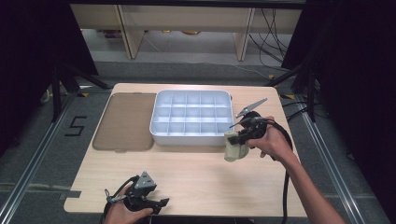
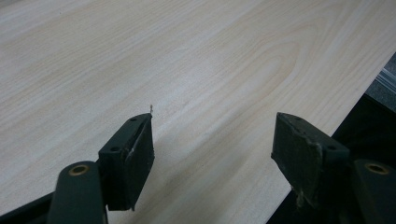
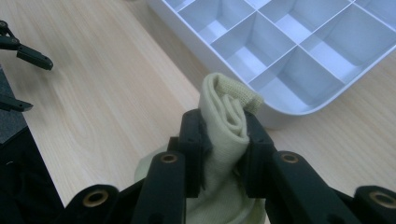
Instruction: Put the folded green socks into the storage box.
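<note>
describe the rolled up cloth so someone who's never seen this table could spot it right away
Find the white divided tray on the wooden table; just off its near right corner, the right gripper is shut on the rolled cloth. It is a pale yellow-green fabric bundle, the one soft thing among hard plastic.

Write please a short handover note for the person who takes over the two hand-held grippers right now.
Right hand-held gripper: shut on the rolled pale cloth, held above the table beside the white divided tray.
Left hand-held gripper: open, holds nothing, low over the table's near edge.
Done: cloth picked up.
Left: probably put the cloth into a tray compartment; all visible compartments are empty. The brown lid lies left of the tray.
</note>
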A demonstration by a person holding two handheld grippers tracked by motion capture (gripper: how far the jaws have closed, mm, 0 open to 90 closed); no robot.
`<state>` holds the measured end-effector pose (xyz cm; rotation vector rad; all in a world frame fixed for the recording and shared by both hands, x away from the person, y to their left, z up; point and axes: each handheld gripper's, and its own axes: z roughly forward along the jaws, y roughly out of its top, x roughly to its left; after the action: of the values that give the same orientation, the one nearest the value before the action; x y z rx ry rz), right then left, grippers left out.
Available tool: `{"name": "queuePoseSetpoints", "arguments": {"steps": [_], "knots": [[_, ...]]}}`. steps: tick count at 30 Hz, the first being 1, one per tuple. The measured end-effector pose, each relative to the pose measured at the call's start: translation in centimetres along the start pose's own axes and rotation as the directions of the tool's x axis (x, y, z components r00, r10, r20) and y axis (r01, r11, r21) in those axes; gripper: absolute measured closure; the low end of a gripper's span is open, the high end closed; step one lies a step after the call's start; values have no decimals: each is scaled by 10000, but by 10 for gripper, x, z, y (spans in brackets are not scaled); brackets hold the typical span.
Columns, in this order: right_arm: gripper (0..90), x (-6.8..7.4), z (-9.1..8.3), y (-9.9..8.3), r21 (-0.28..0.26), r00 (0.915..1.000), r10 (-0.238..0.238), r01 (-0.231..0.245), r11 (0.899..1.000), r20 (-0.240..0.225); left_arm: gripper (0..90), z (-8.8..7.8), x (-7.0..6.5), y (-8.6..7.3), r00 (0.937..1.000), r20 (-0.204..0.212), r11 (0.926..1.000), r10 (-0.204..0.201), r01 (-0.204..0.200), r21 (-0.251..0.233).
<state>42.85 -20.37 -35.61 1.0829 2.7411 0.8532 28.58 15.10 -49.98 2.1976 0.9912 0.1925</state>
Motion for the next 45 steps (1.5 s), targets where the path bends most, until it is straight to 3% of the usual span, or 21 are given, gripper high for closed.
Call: {"name": "queuePoseSetpoints", "arguments": {"steps": [1,3,5,6,9,11,13,18,19,22,23,26,29,31,33,34,39,41,45], "knots": [[744,-3,-1,2,-73,9997,-250,250,9997,-3,289,0,0,0,10000,0,10000,-7,7,-4],[744,-4,-3,6,61,9999,-25,24,10000,160,289,1,0,0,10000,43,10000,-20,20,-6],[744,-6,-3,11,-2,9997,-204,204,9998,121,289,1,-1,0,9999,117,10000,-31,31,-2],[744,-6,-4,13,86,9998,-151,151,9999,98,289,1,0,0,9997,157,9998,207,-208,61],[744,-11,-3,20,81,9992,-302,300,9995,278,288,0,0,0,9995,121,9996,278,-278,72],[744,-12,-3,24,190,9990,-196,189,9996,396,289,0,-1,0,9999,45,9999,150,-151,29],[744,-14,-2,29,270,9986,-53,39,9996,533,288,1,0,0,9996,-27,9996,272,-272,32],[744,-21,4,40,158,9984,-293,286,9995,476,287,0,0,0,9996,162,9995,248,-251,198],[744,-20,4,42,282,9983,-151,136,9995,566,287,1,0,-1,9996,181,9998,194,-194,43],[744,-25,6,49,177,9972,-404,394,9991,628,286,1,0,-1,9995,180,9996,274,-275,23],[744,-25,7,50,334,9977,-160,138,9993,661,286,1,0,-1,9996,160,9997,249,-249,7],[744,-30,10,54,263,9973,-322,305,9992,661,286,1,0,0,9995,171,9997,263,-263,9],[744,-33,12,57,297,9980,-32,13,9996,637,286,0,-1,-1,9998,135,9999,113,-113,14],[744,-35,13,59,389,9973,128,-156,9991,722,286,1,0,0,9996,176,9997,235,-235,21],[744,-38,14,62,275,9977,-25,7,9996,671,286,1,-1,-1,9999,146,9999,73,-74,97],[744,-39,13,63,329,9978,153,-175,9993,651,286,1,-2,-1,9999,171,10000,16,-18,94],[744,-42,15,72,471,9971,80,-115,9988,752,286,1,-2,-1,9998,183,9999,24,-26,109],[744,-44,15,75,498,9963,194,-237,9985,837,286,0,-1,0,9993,203,9993,308,-312,193],[744,-51,19,78,610,9942,224,-290,9977,1056,285,2,-1,-1,9995,111,9995,287,-289,147]]}}
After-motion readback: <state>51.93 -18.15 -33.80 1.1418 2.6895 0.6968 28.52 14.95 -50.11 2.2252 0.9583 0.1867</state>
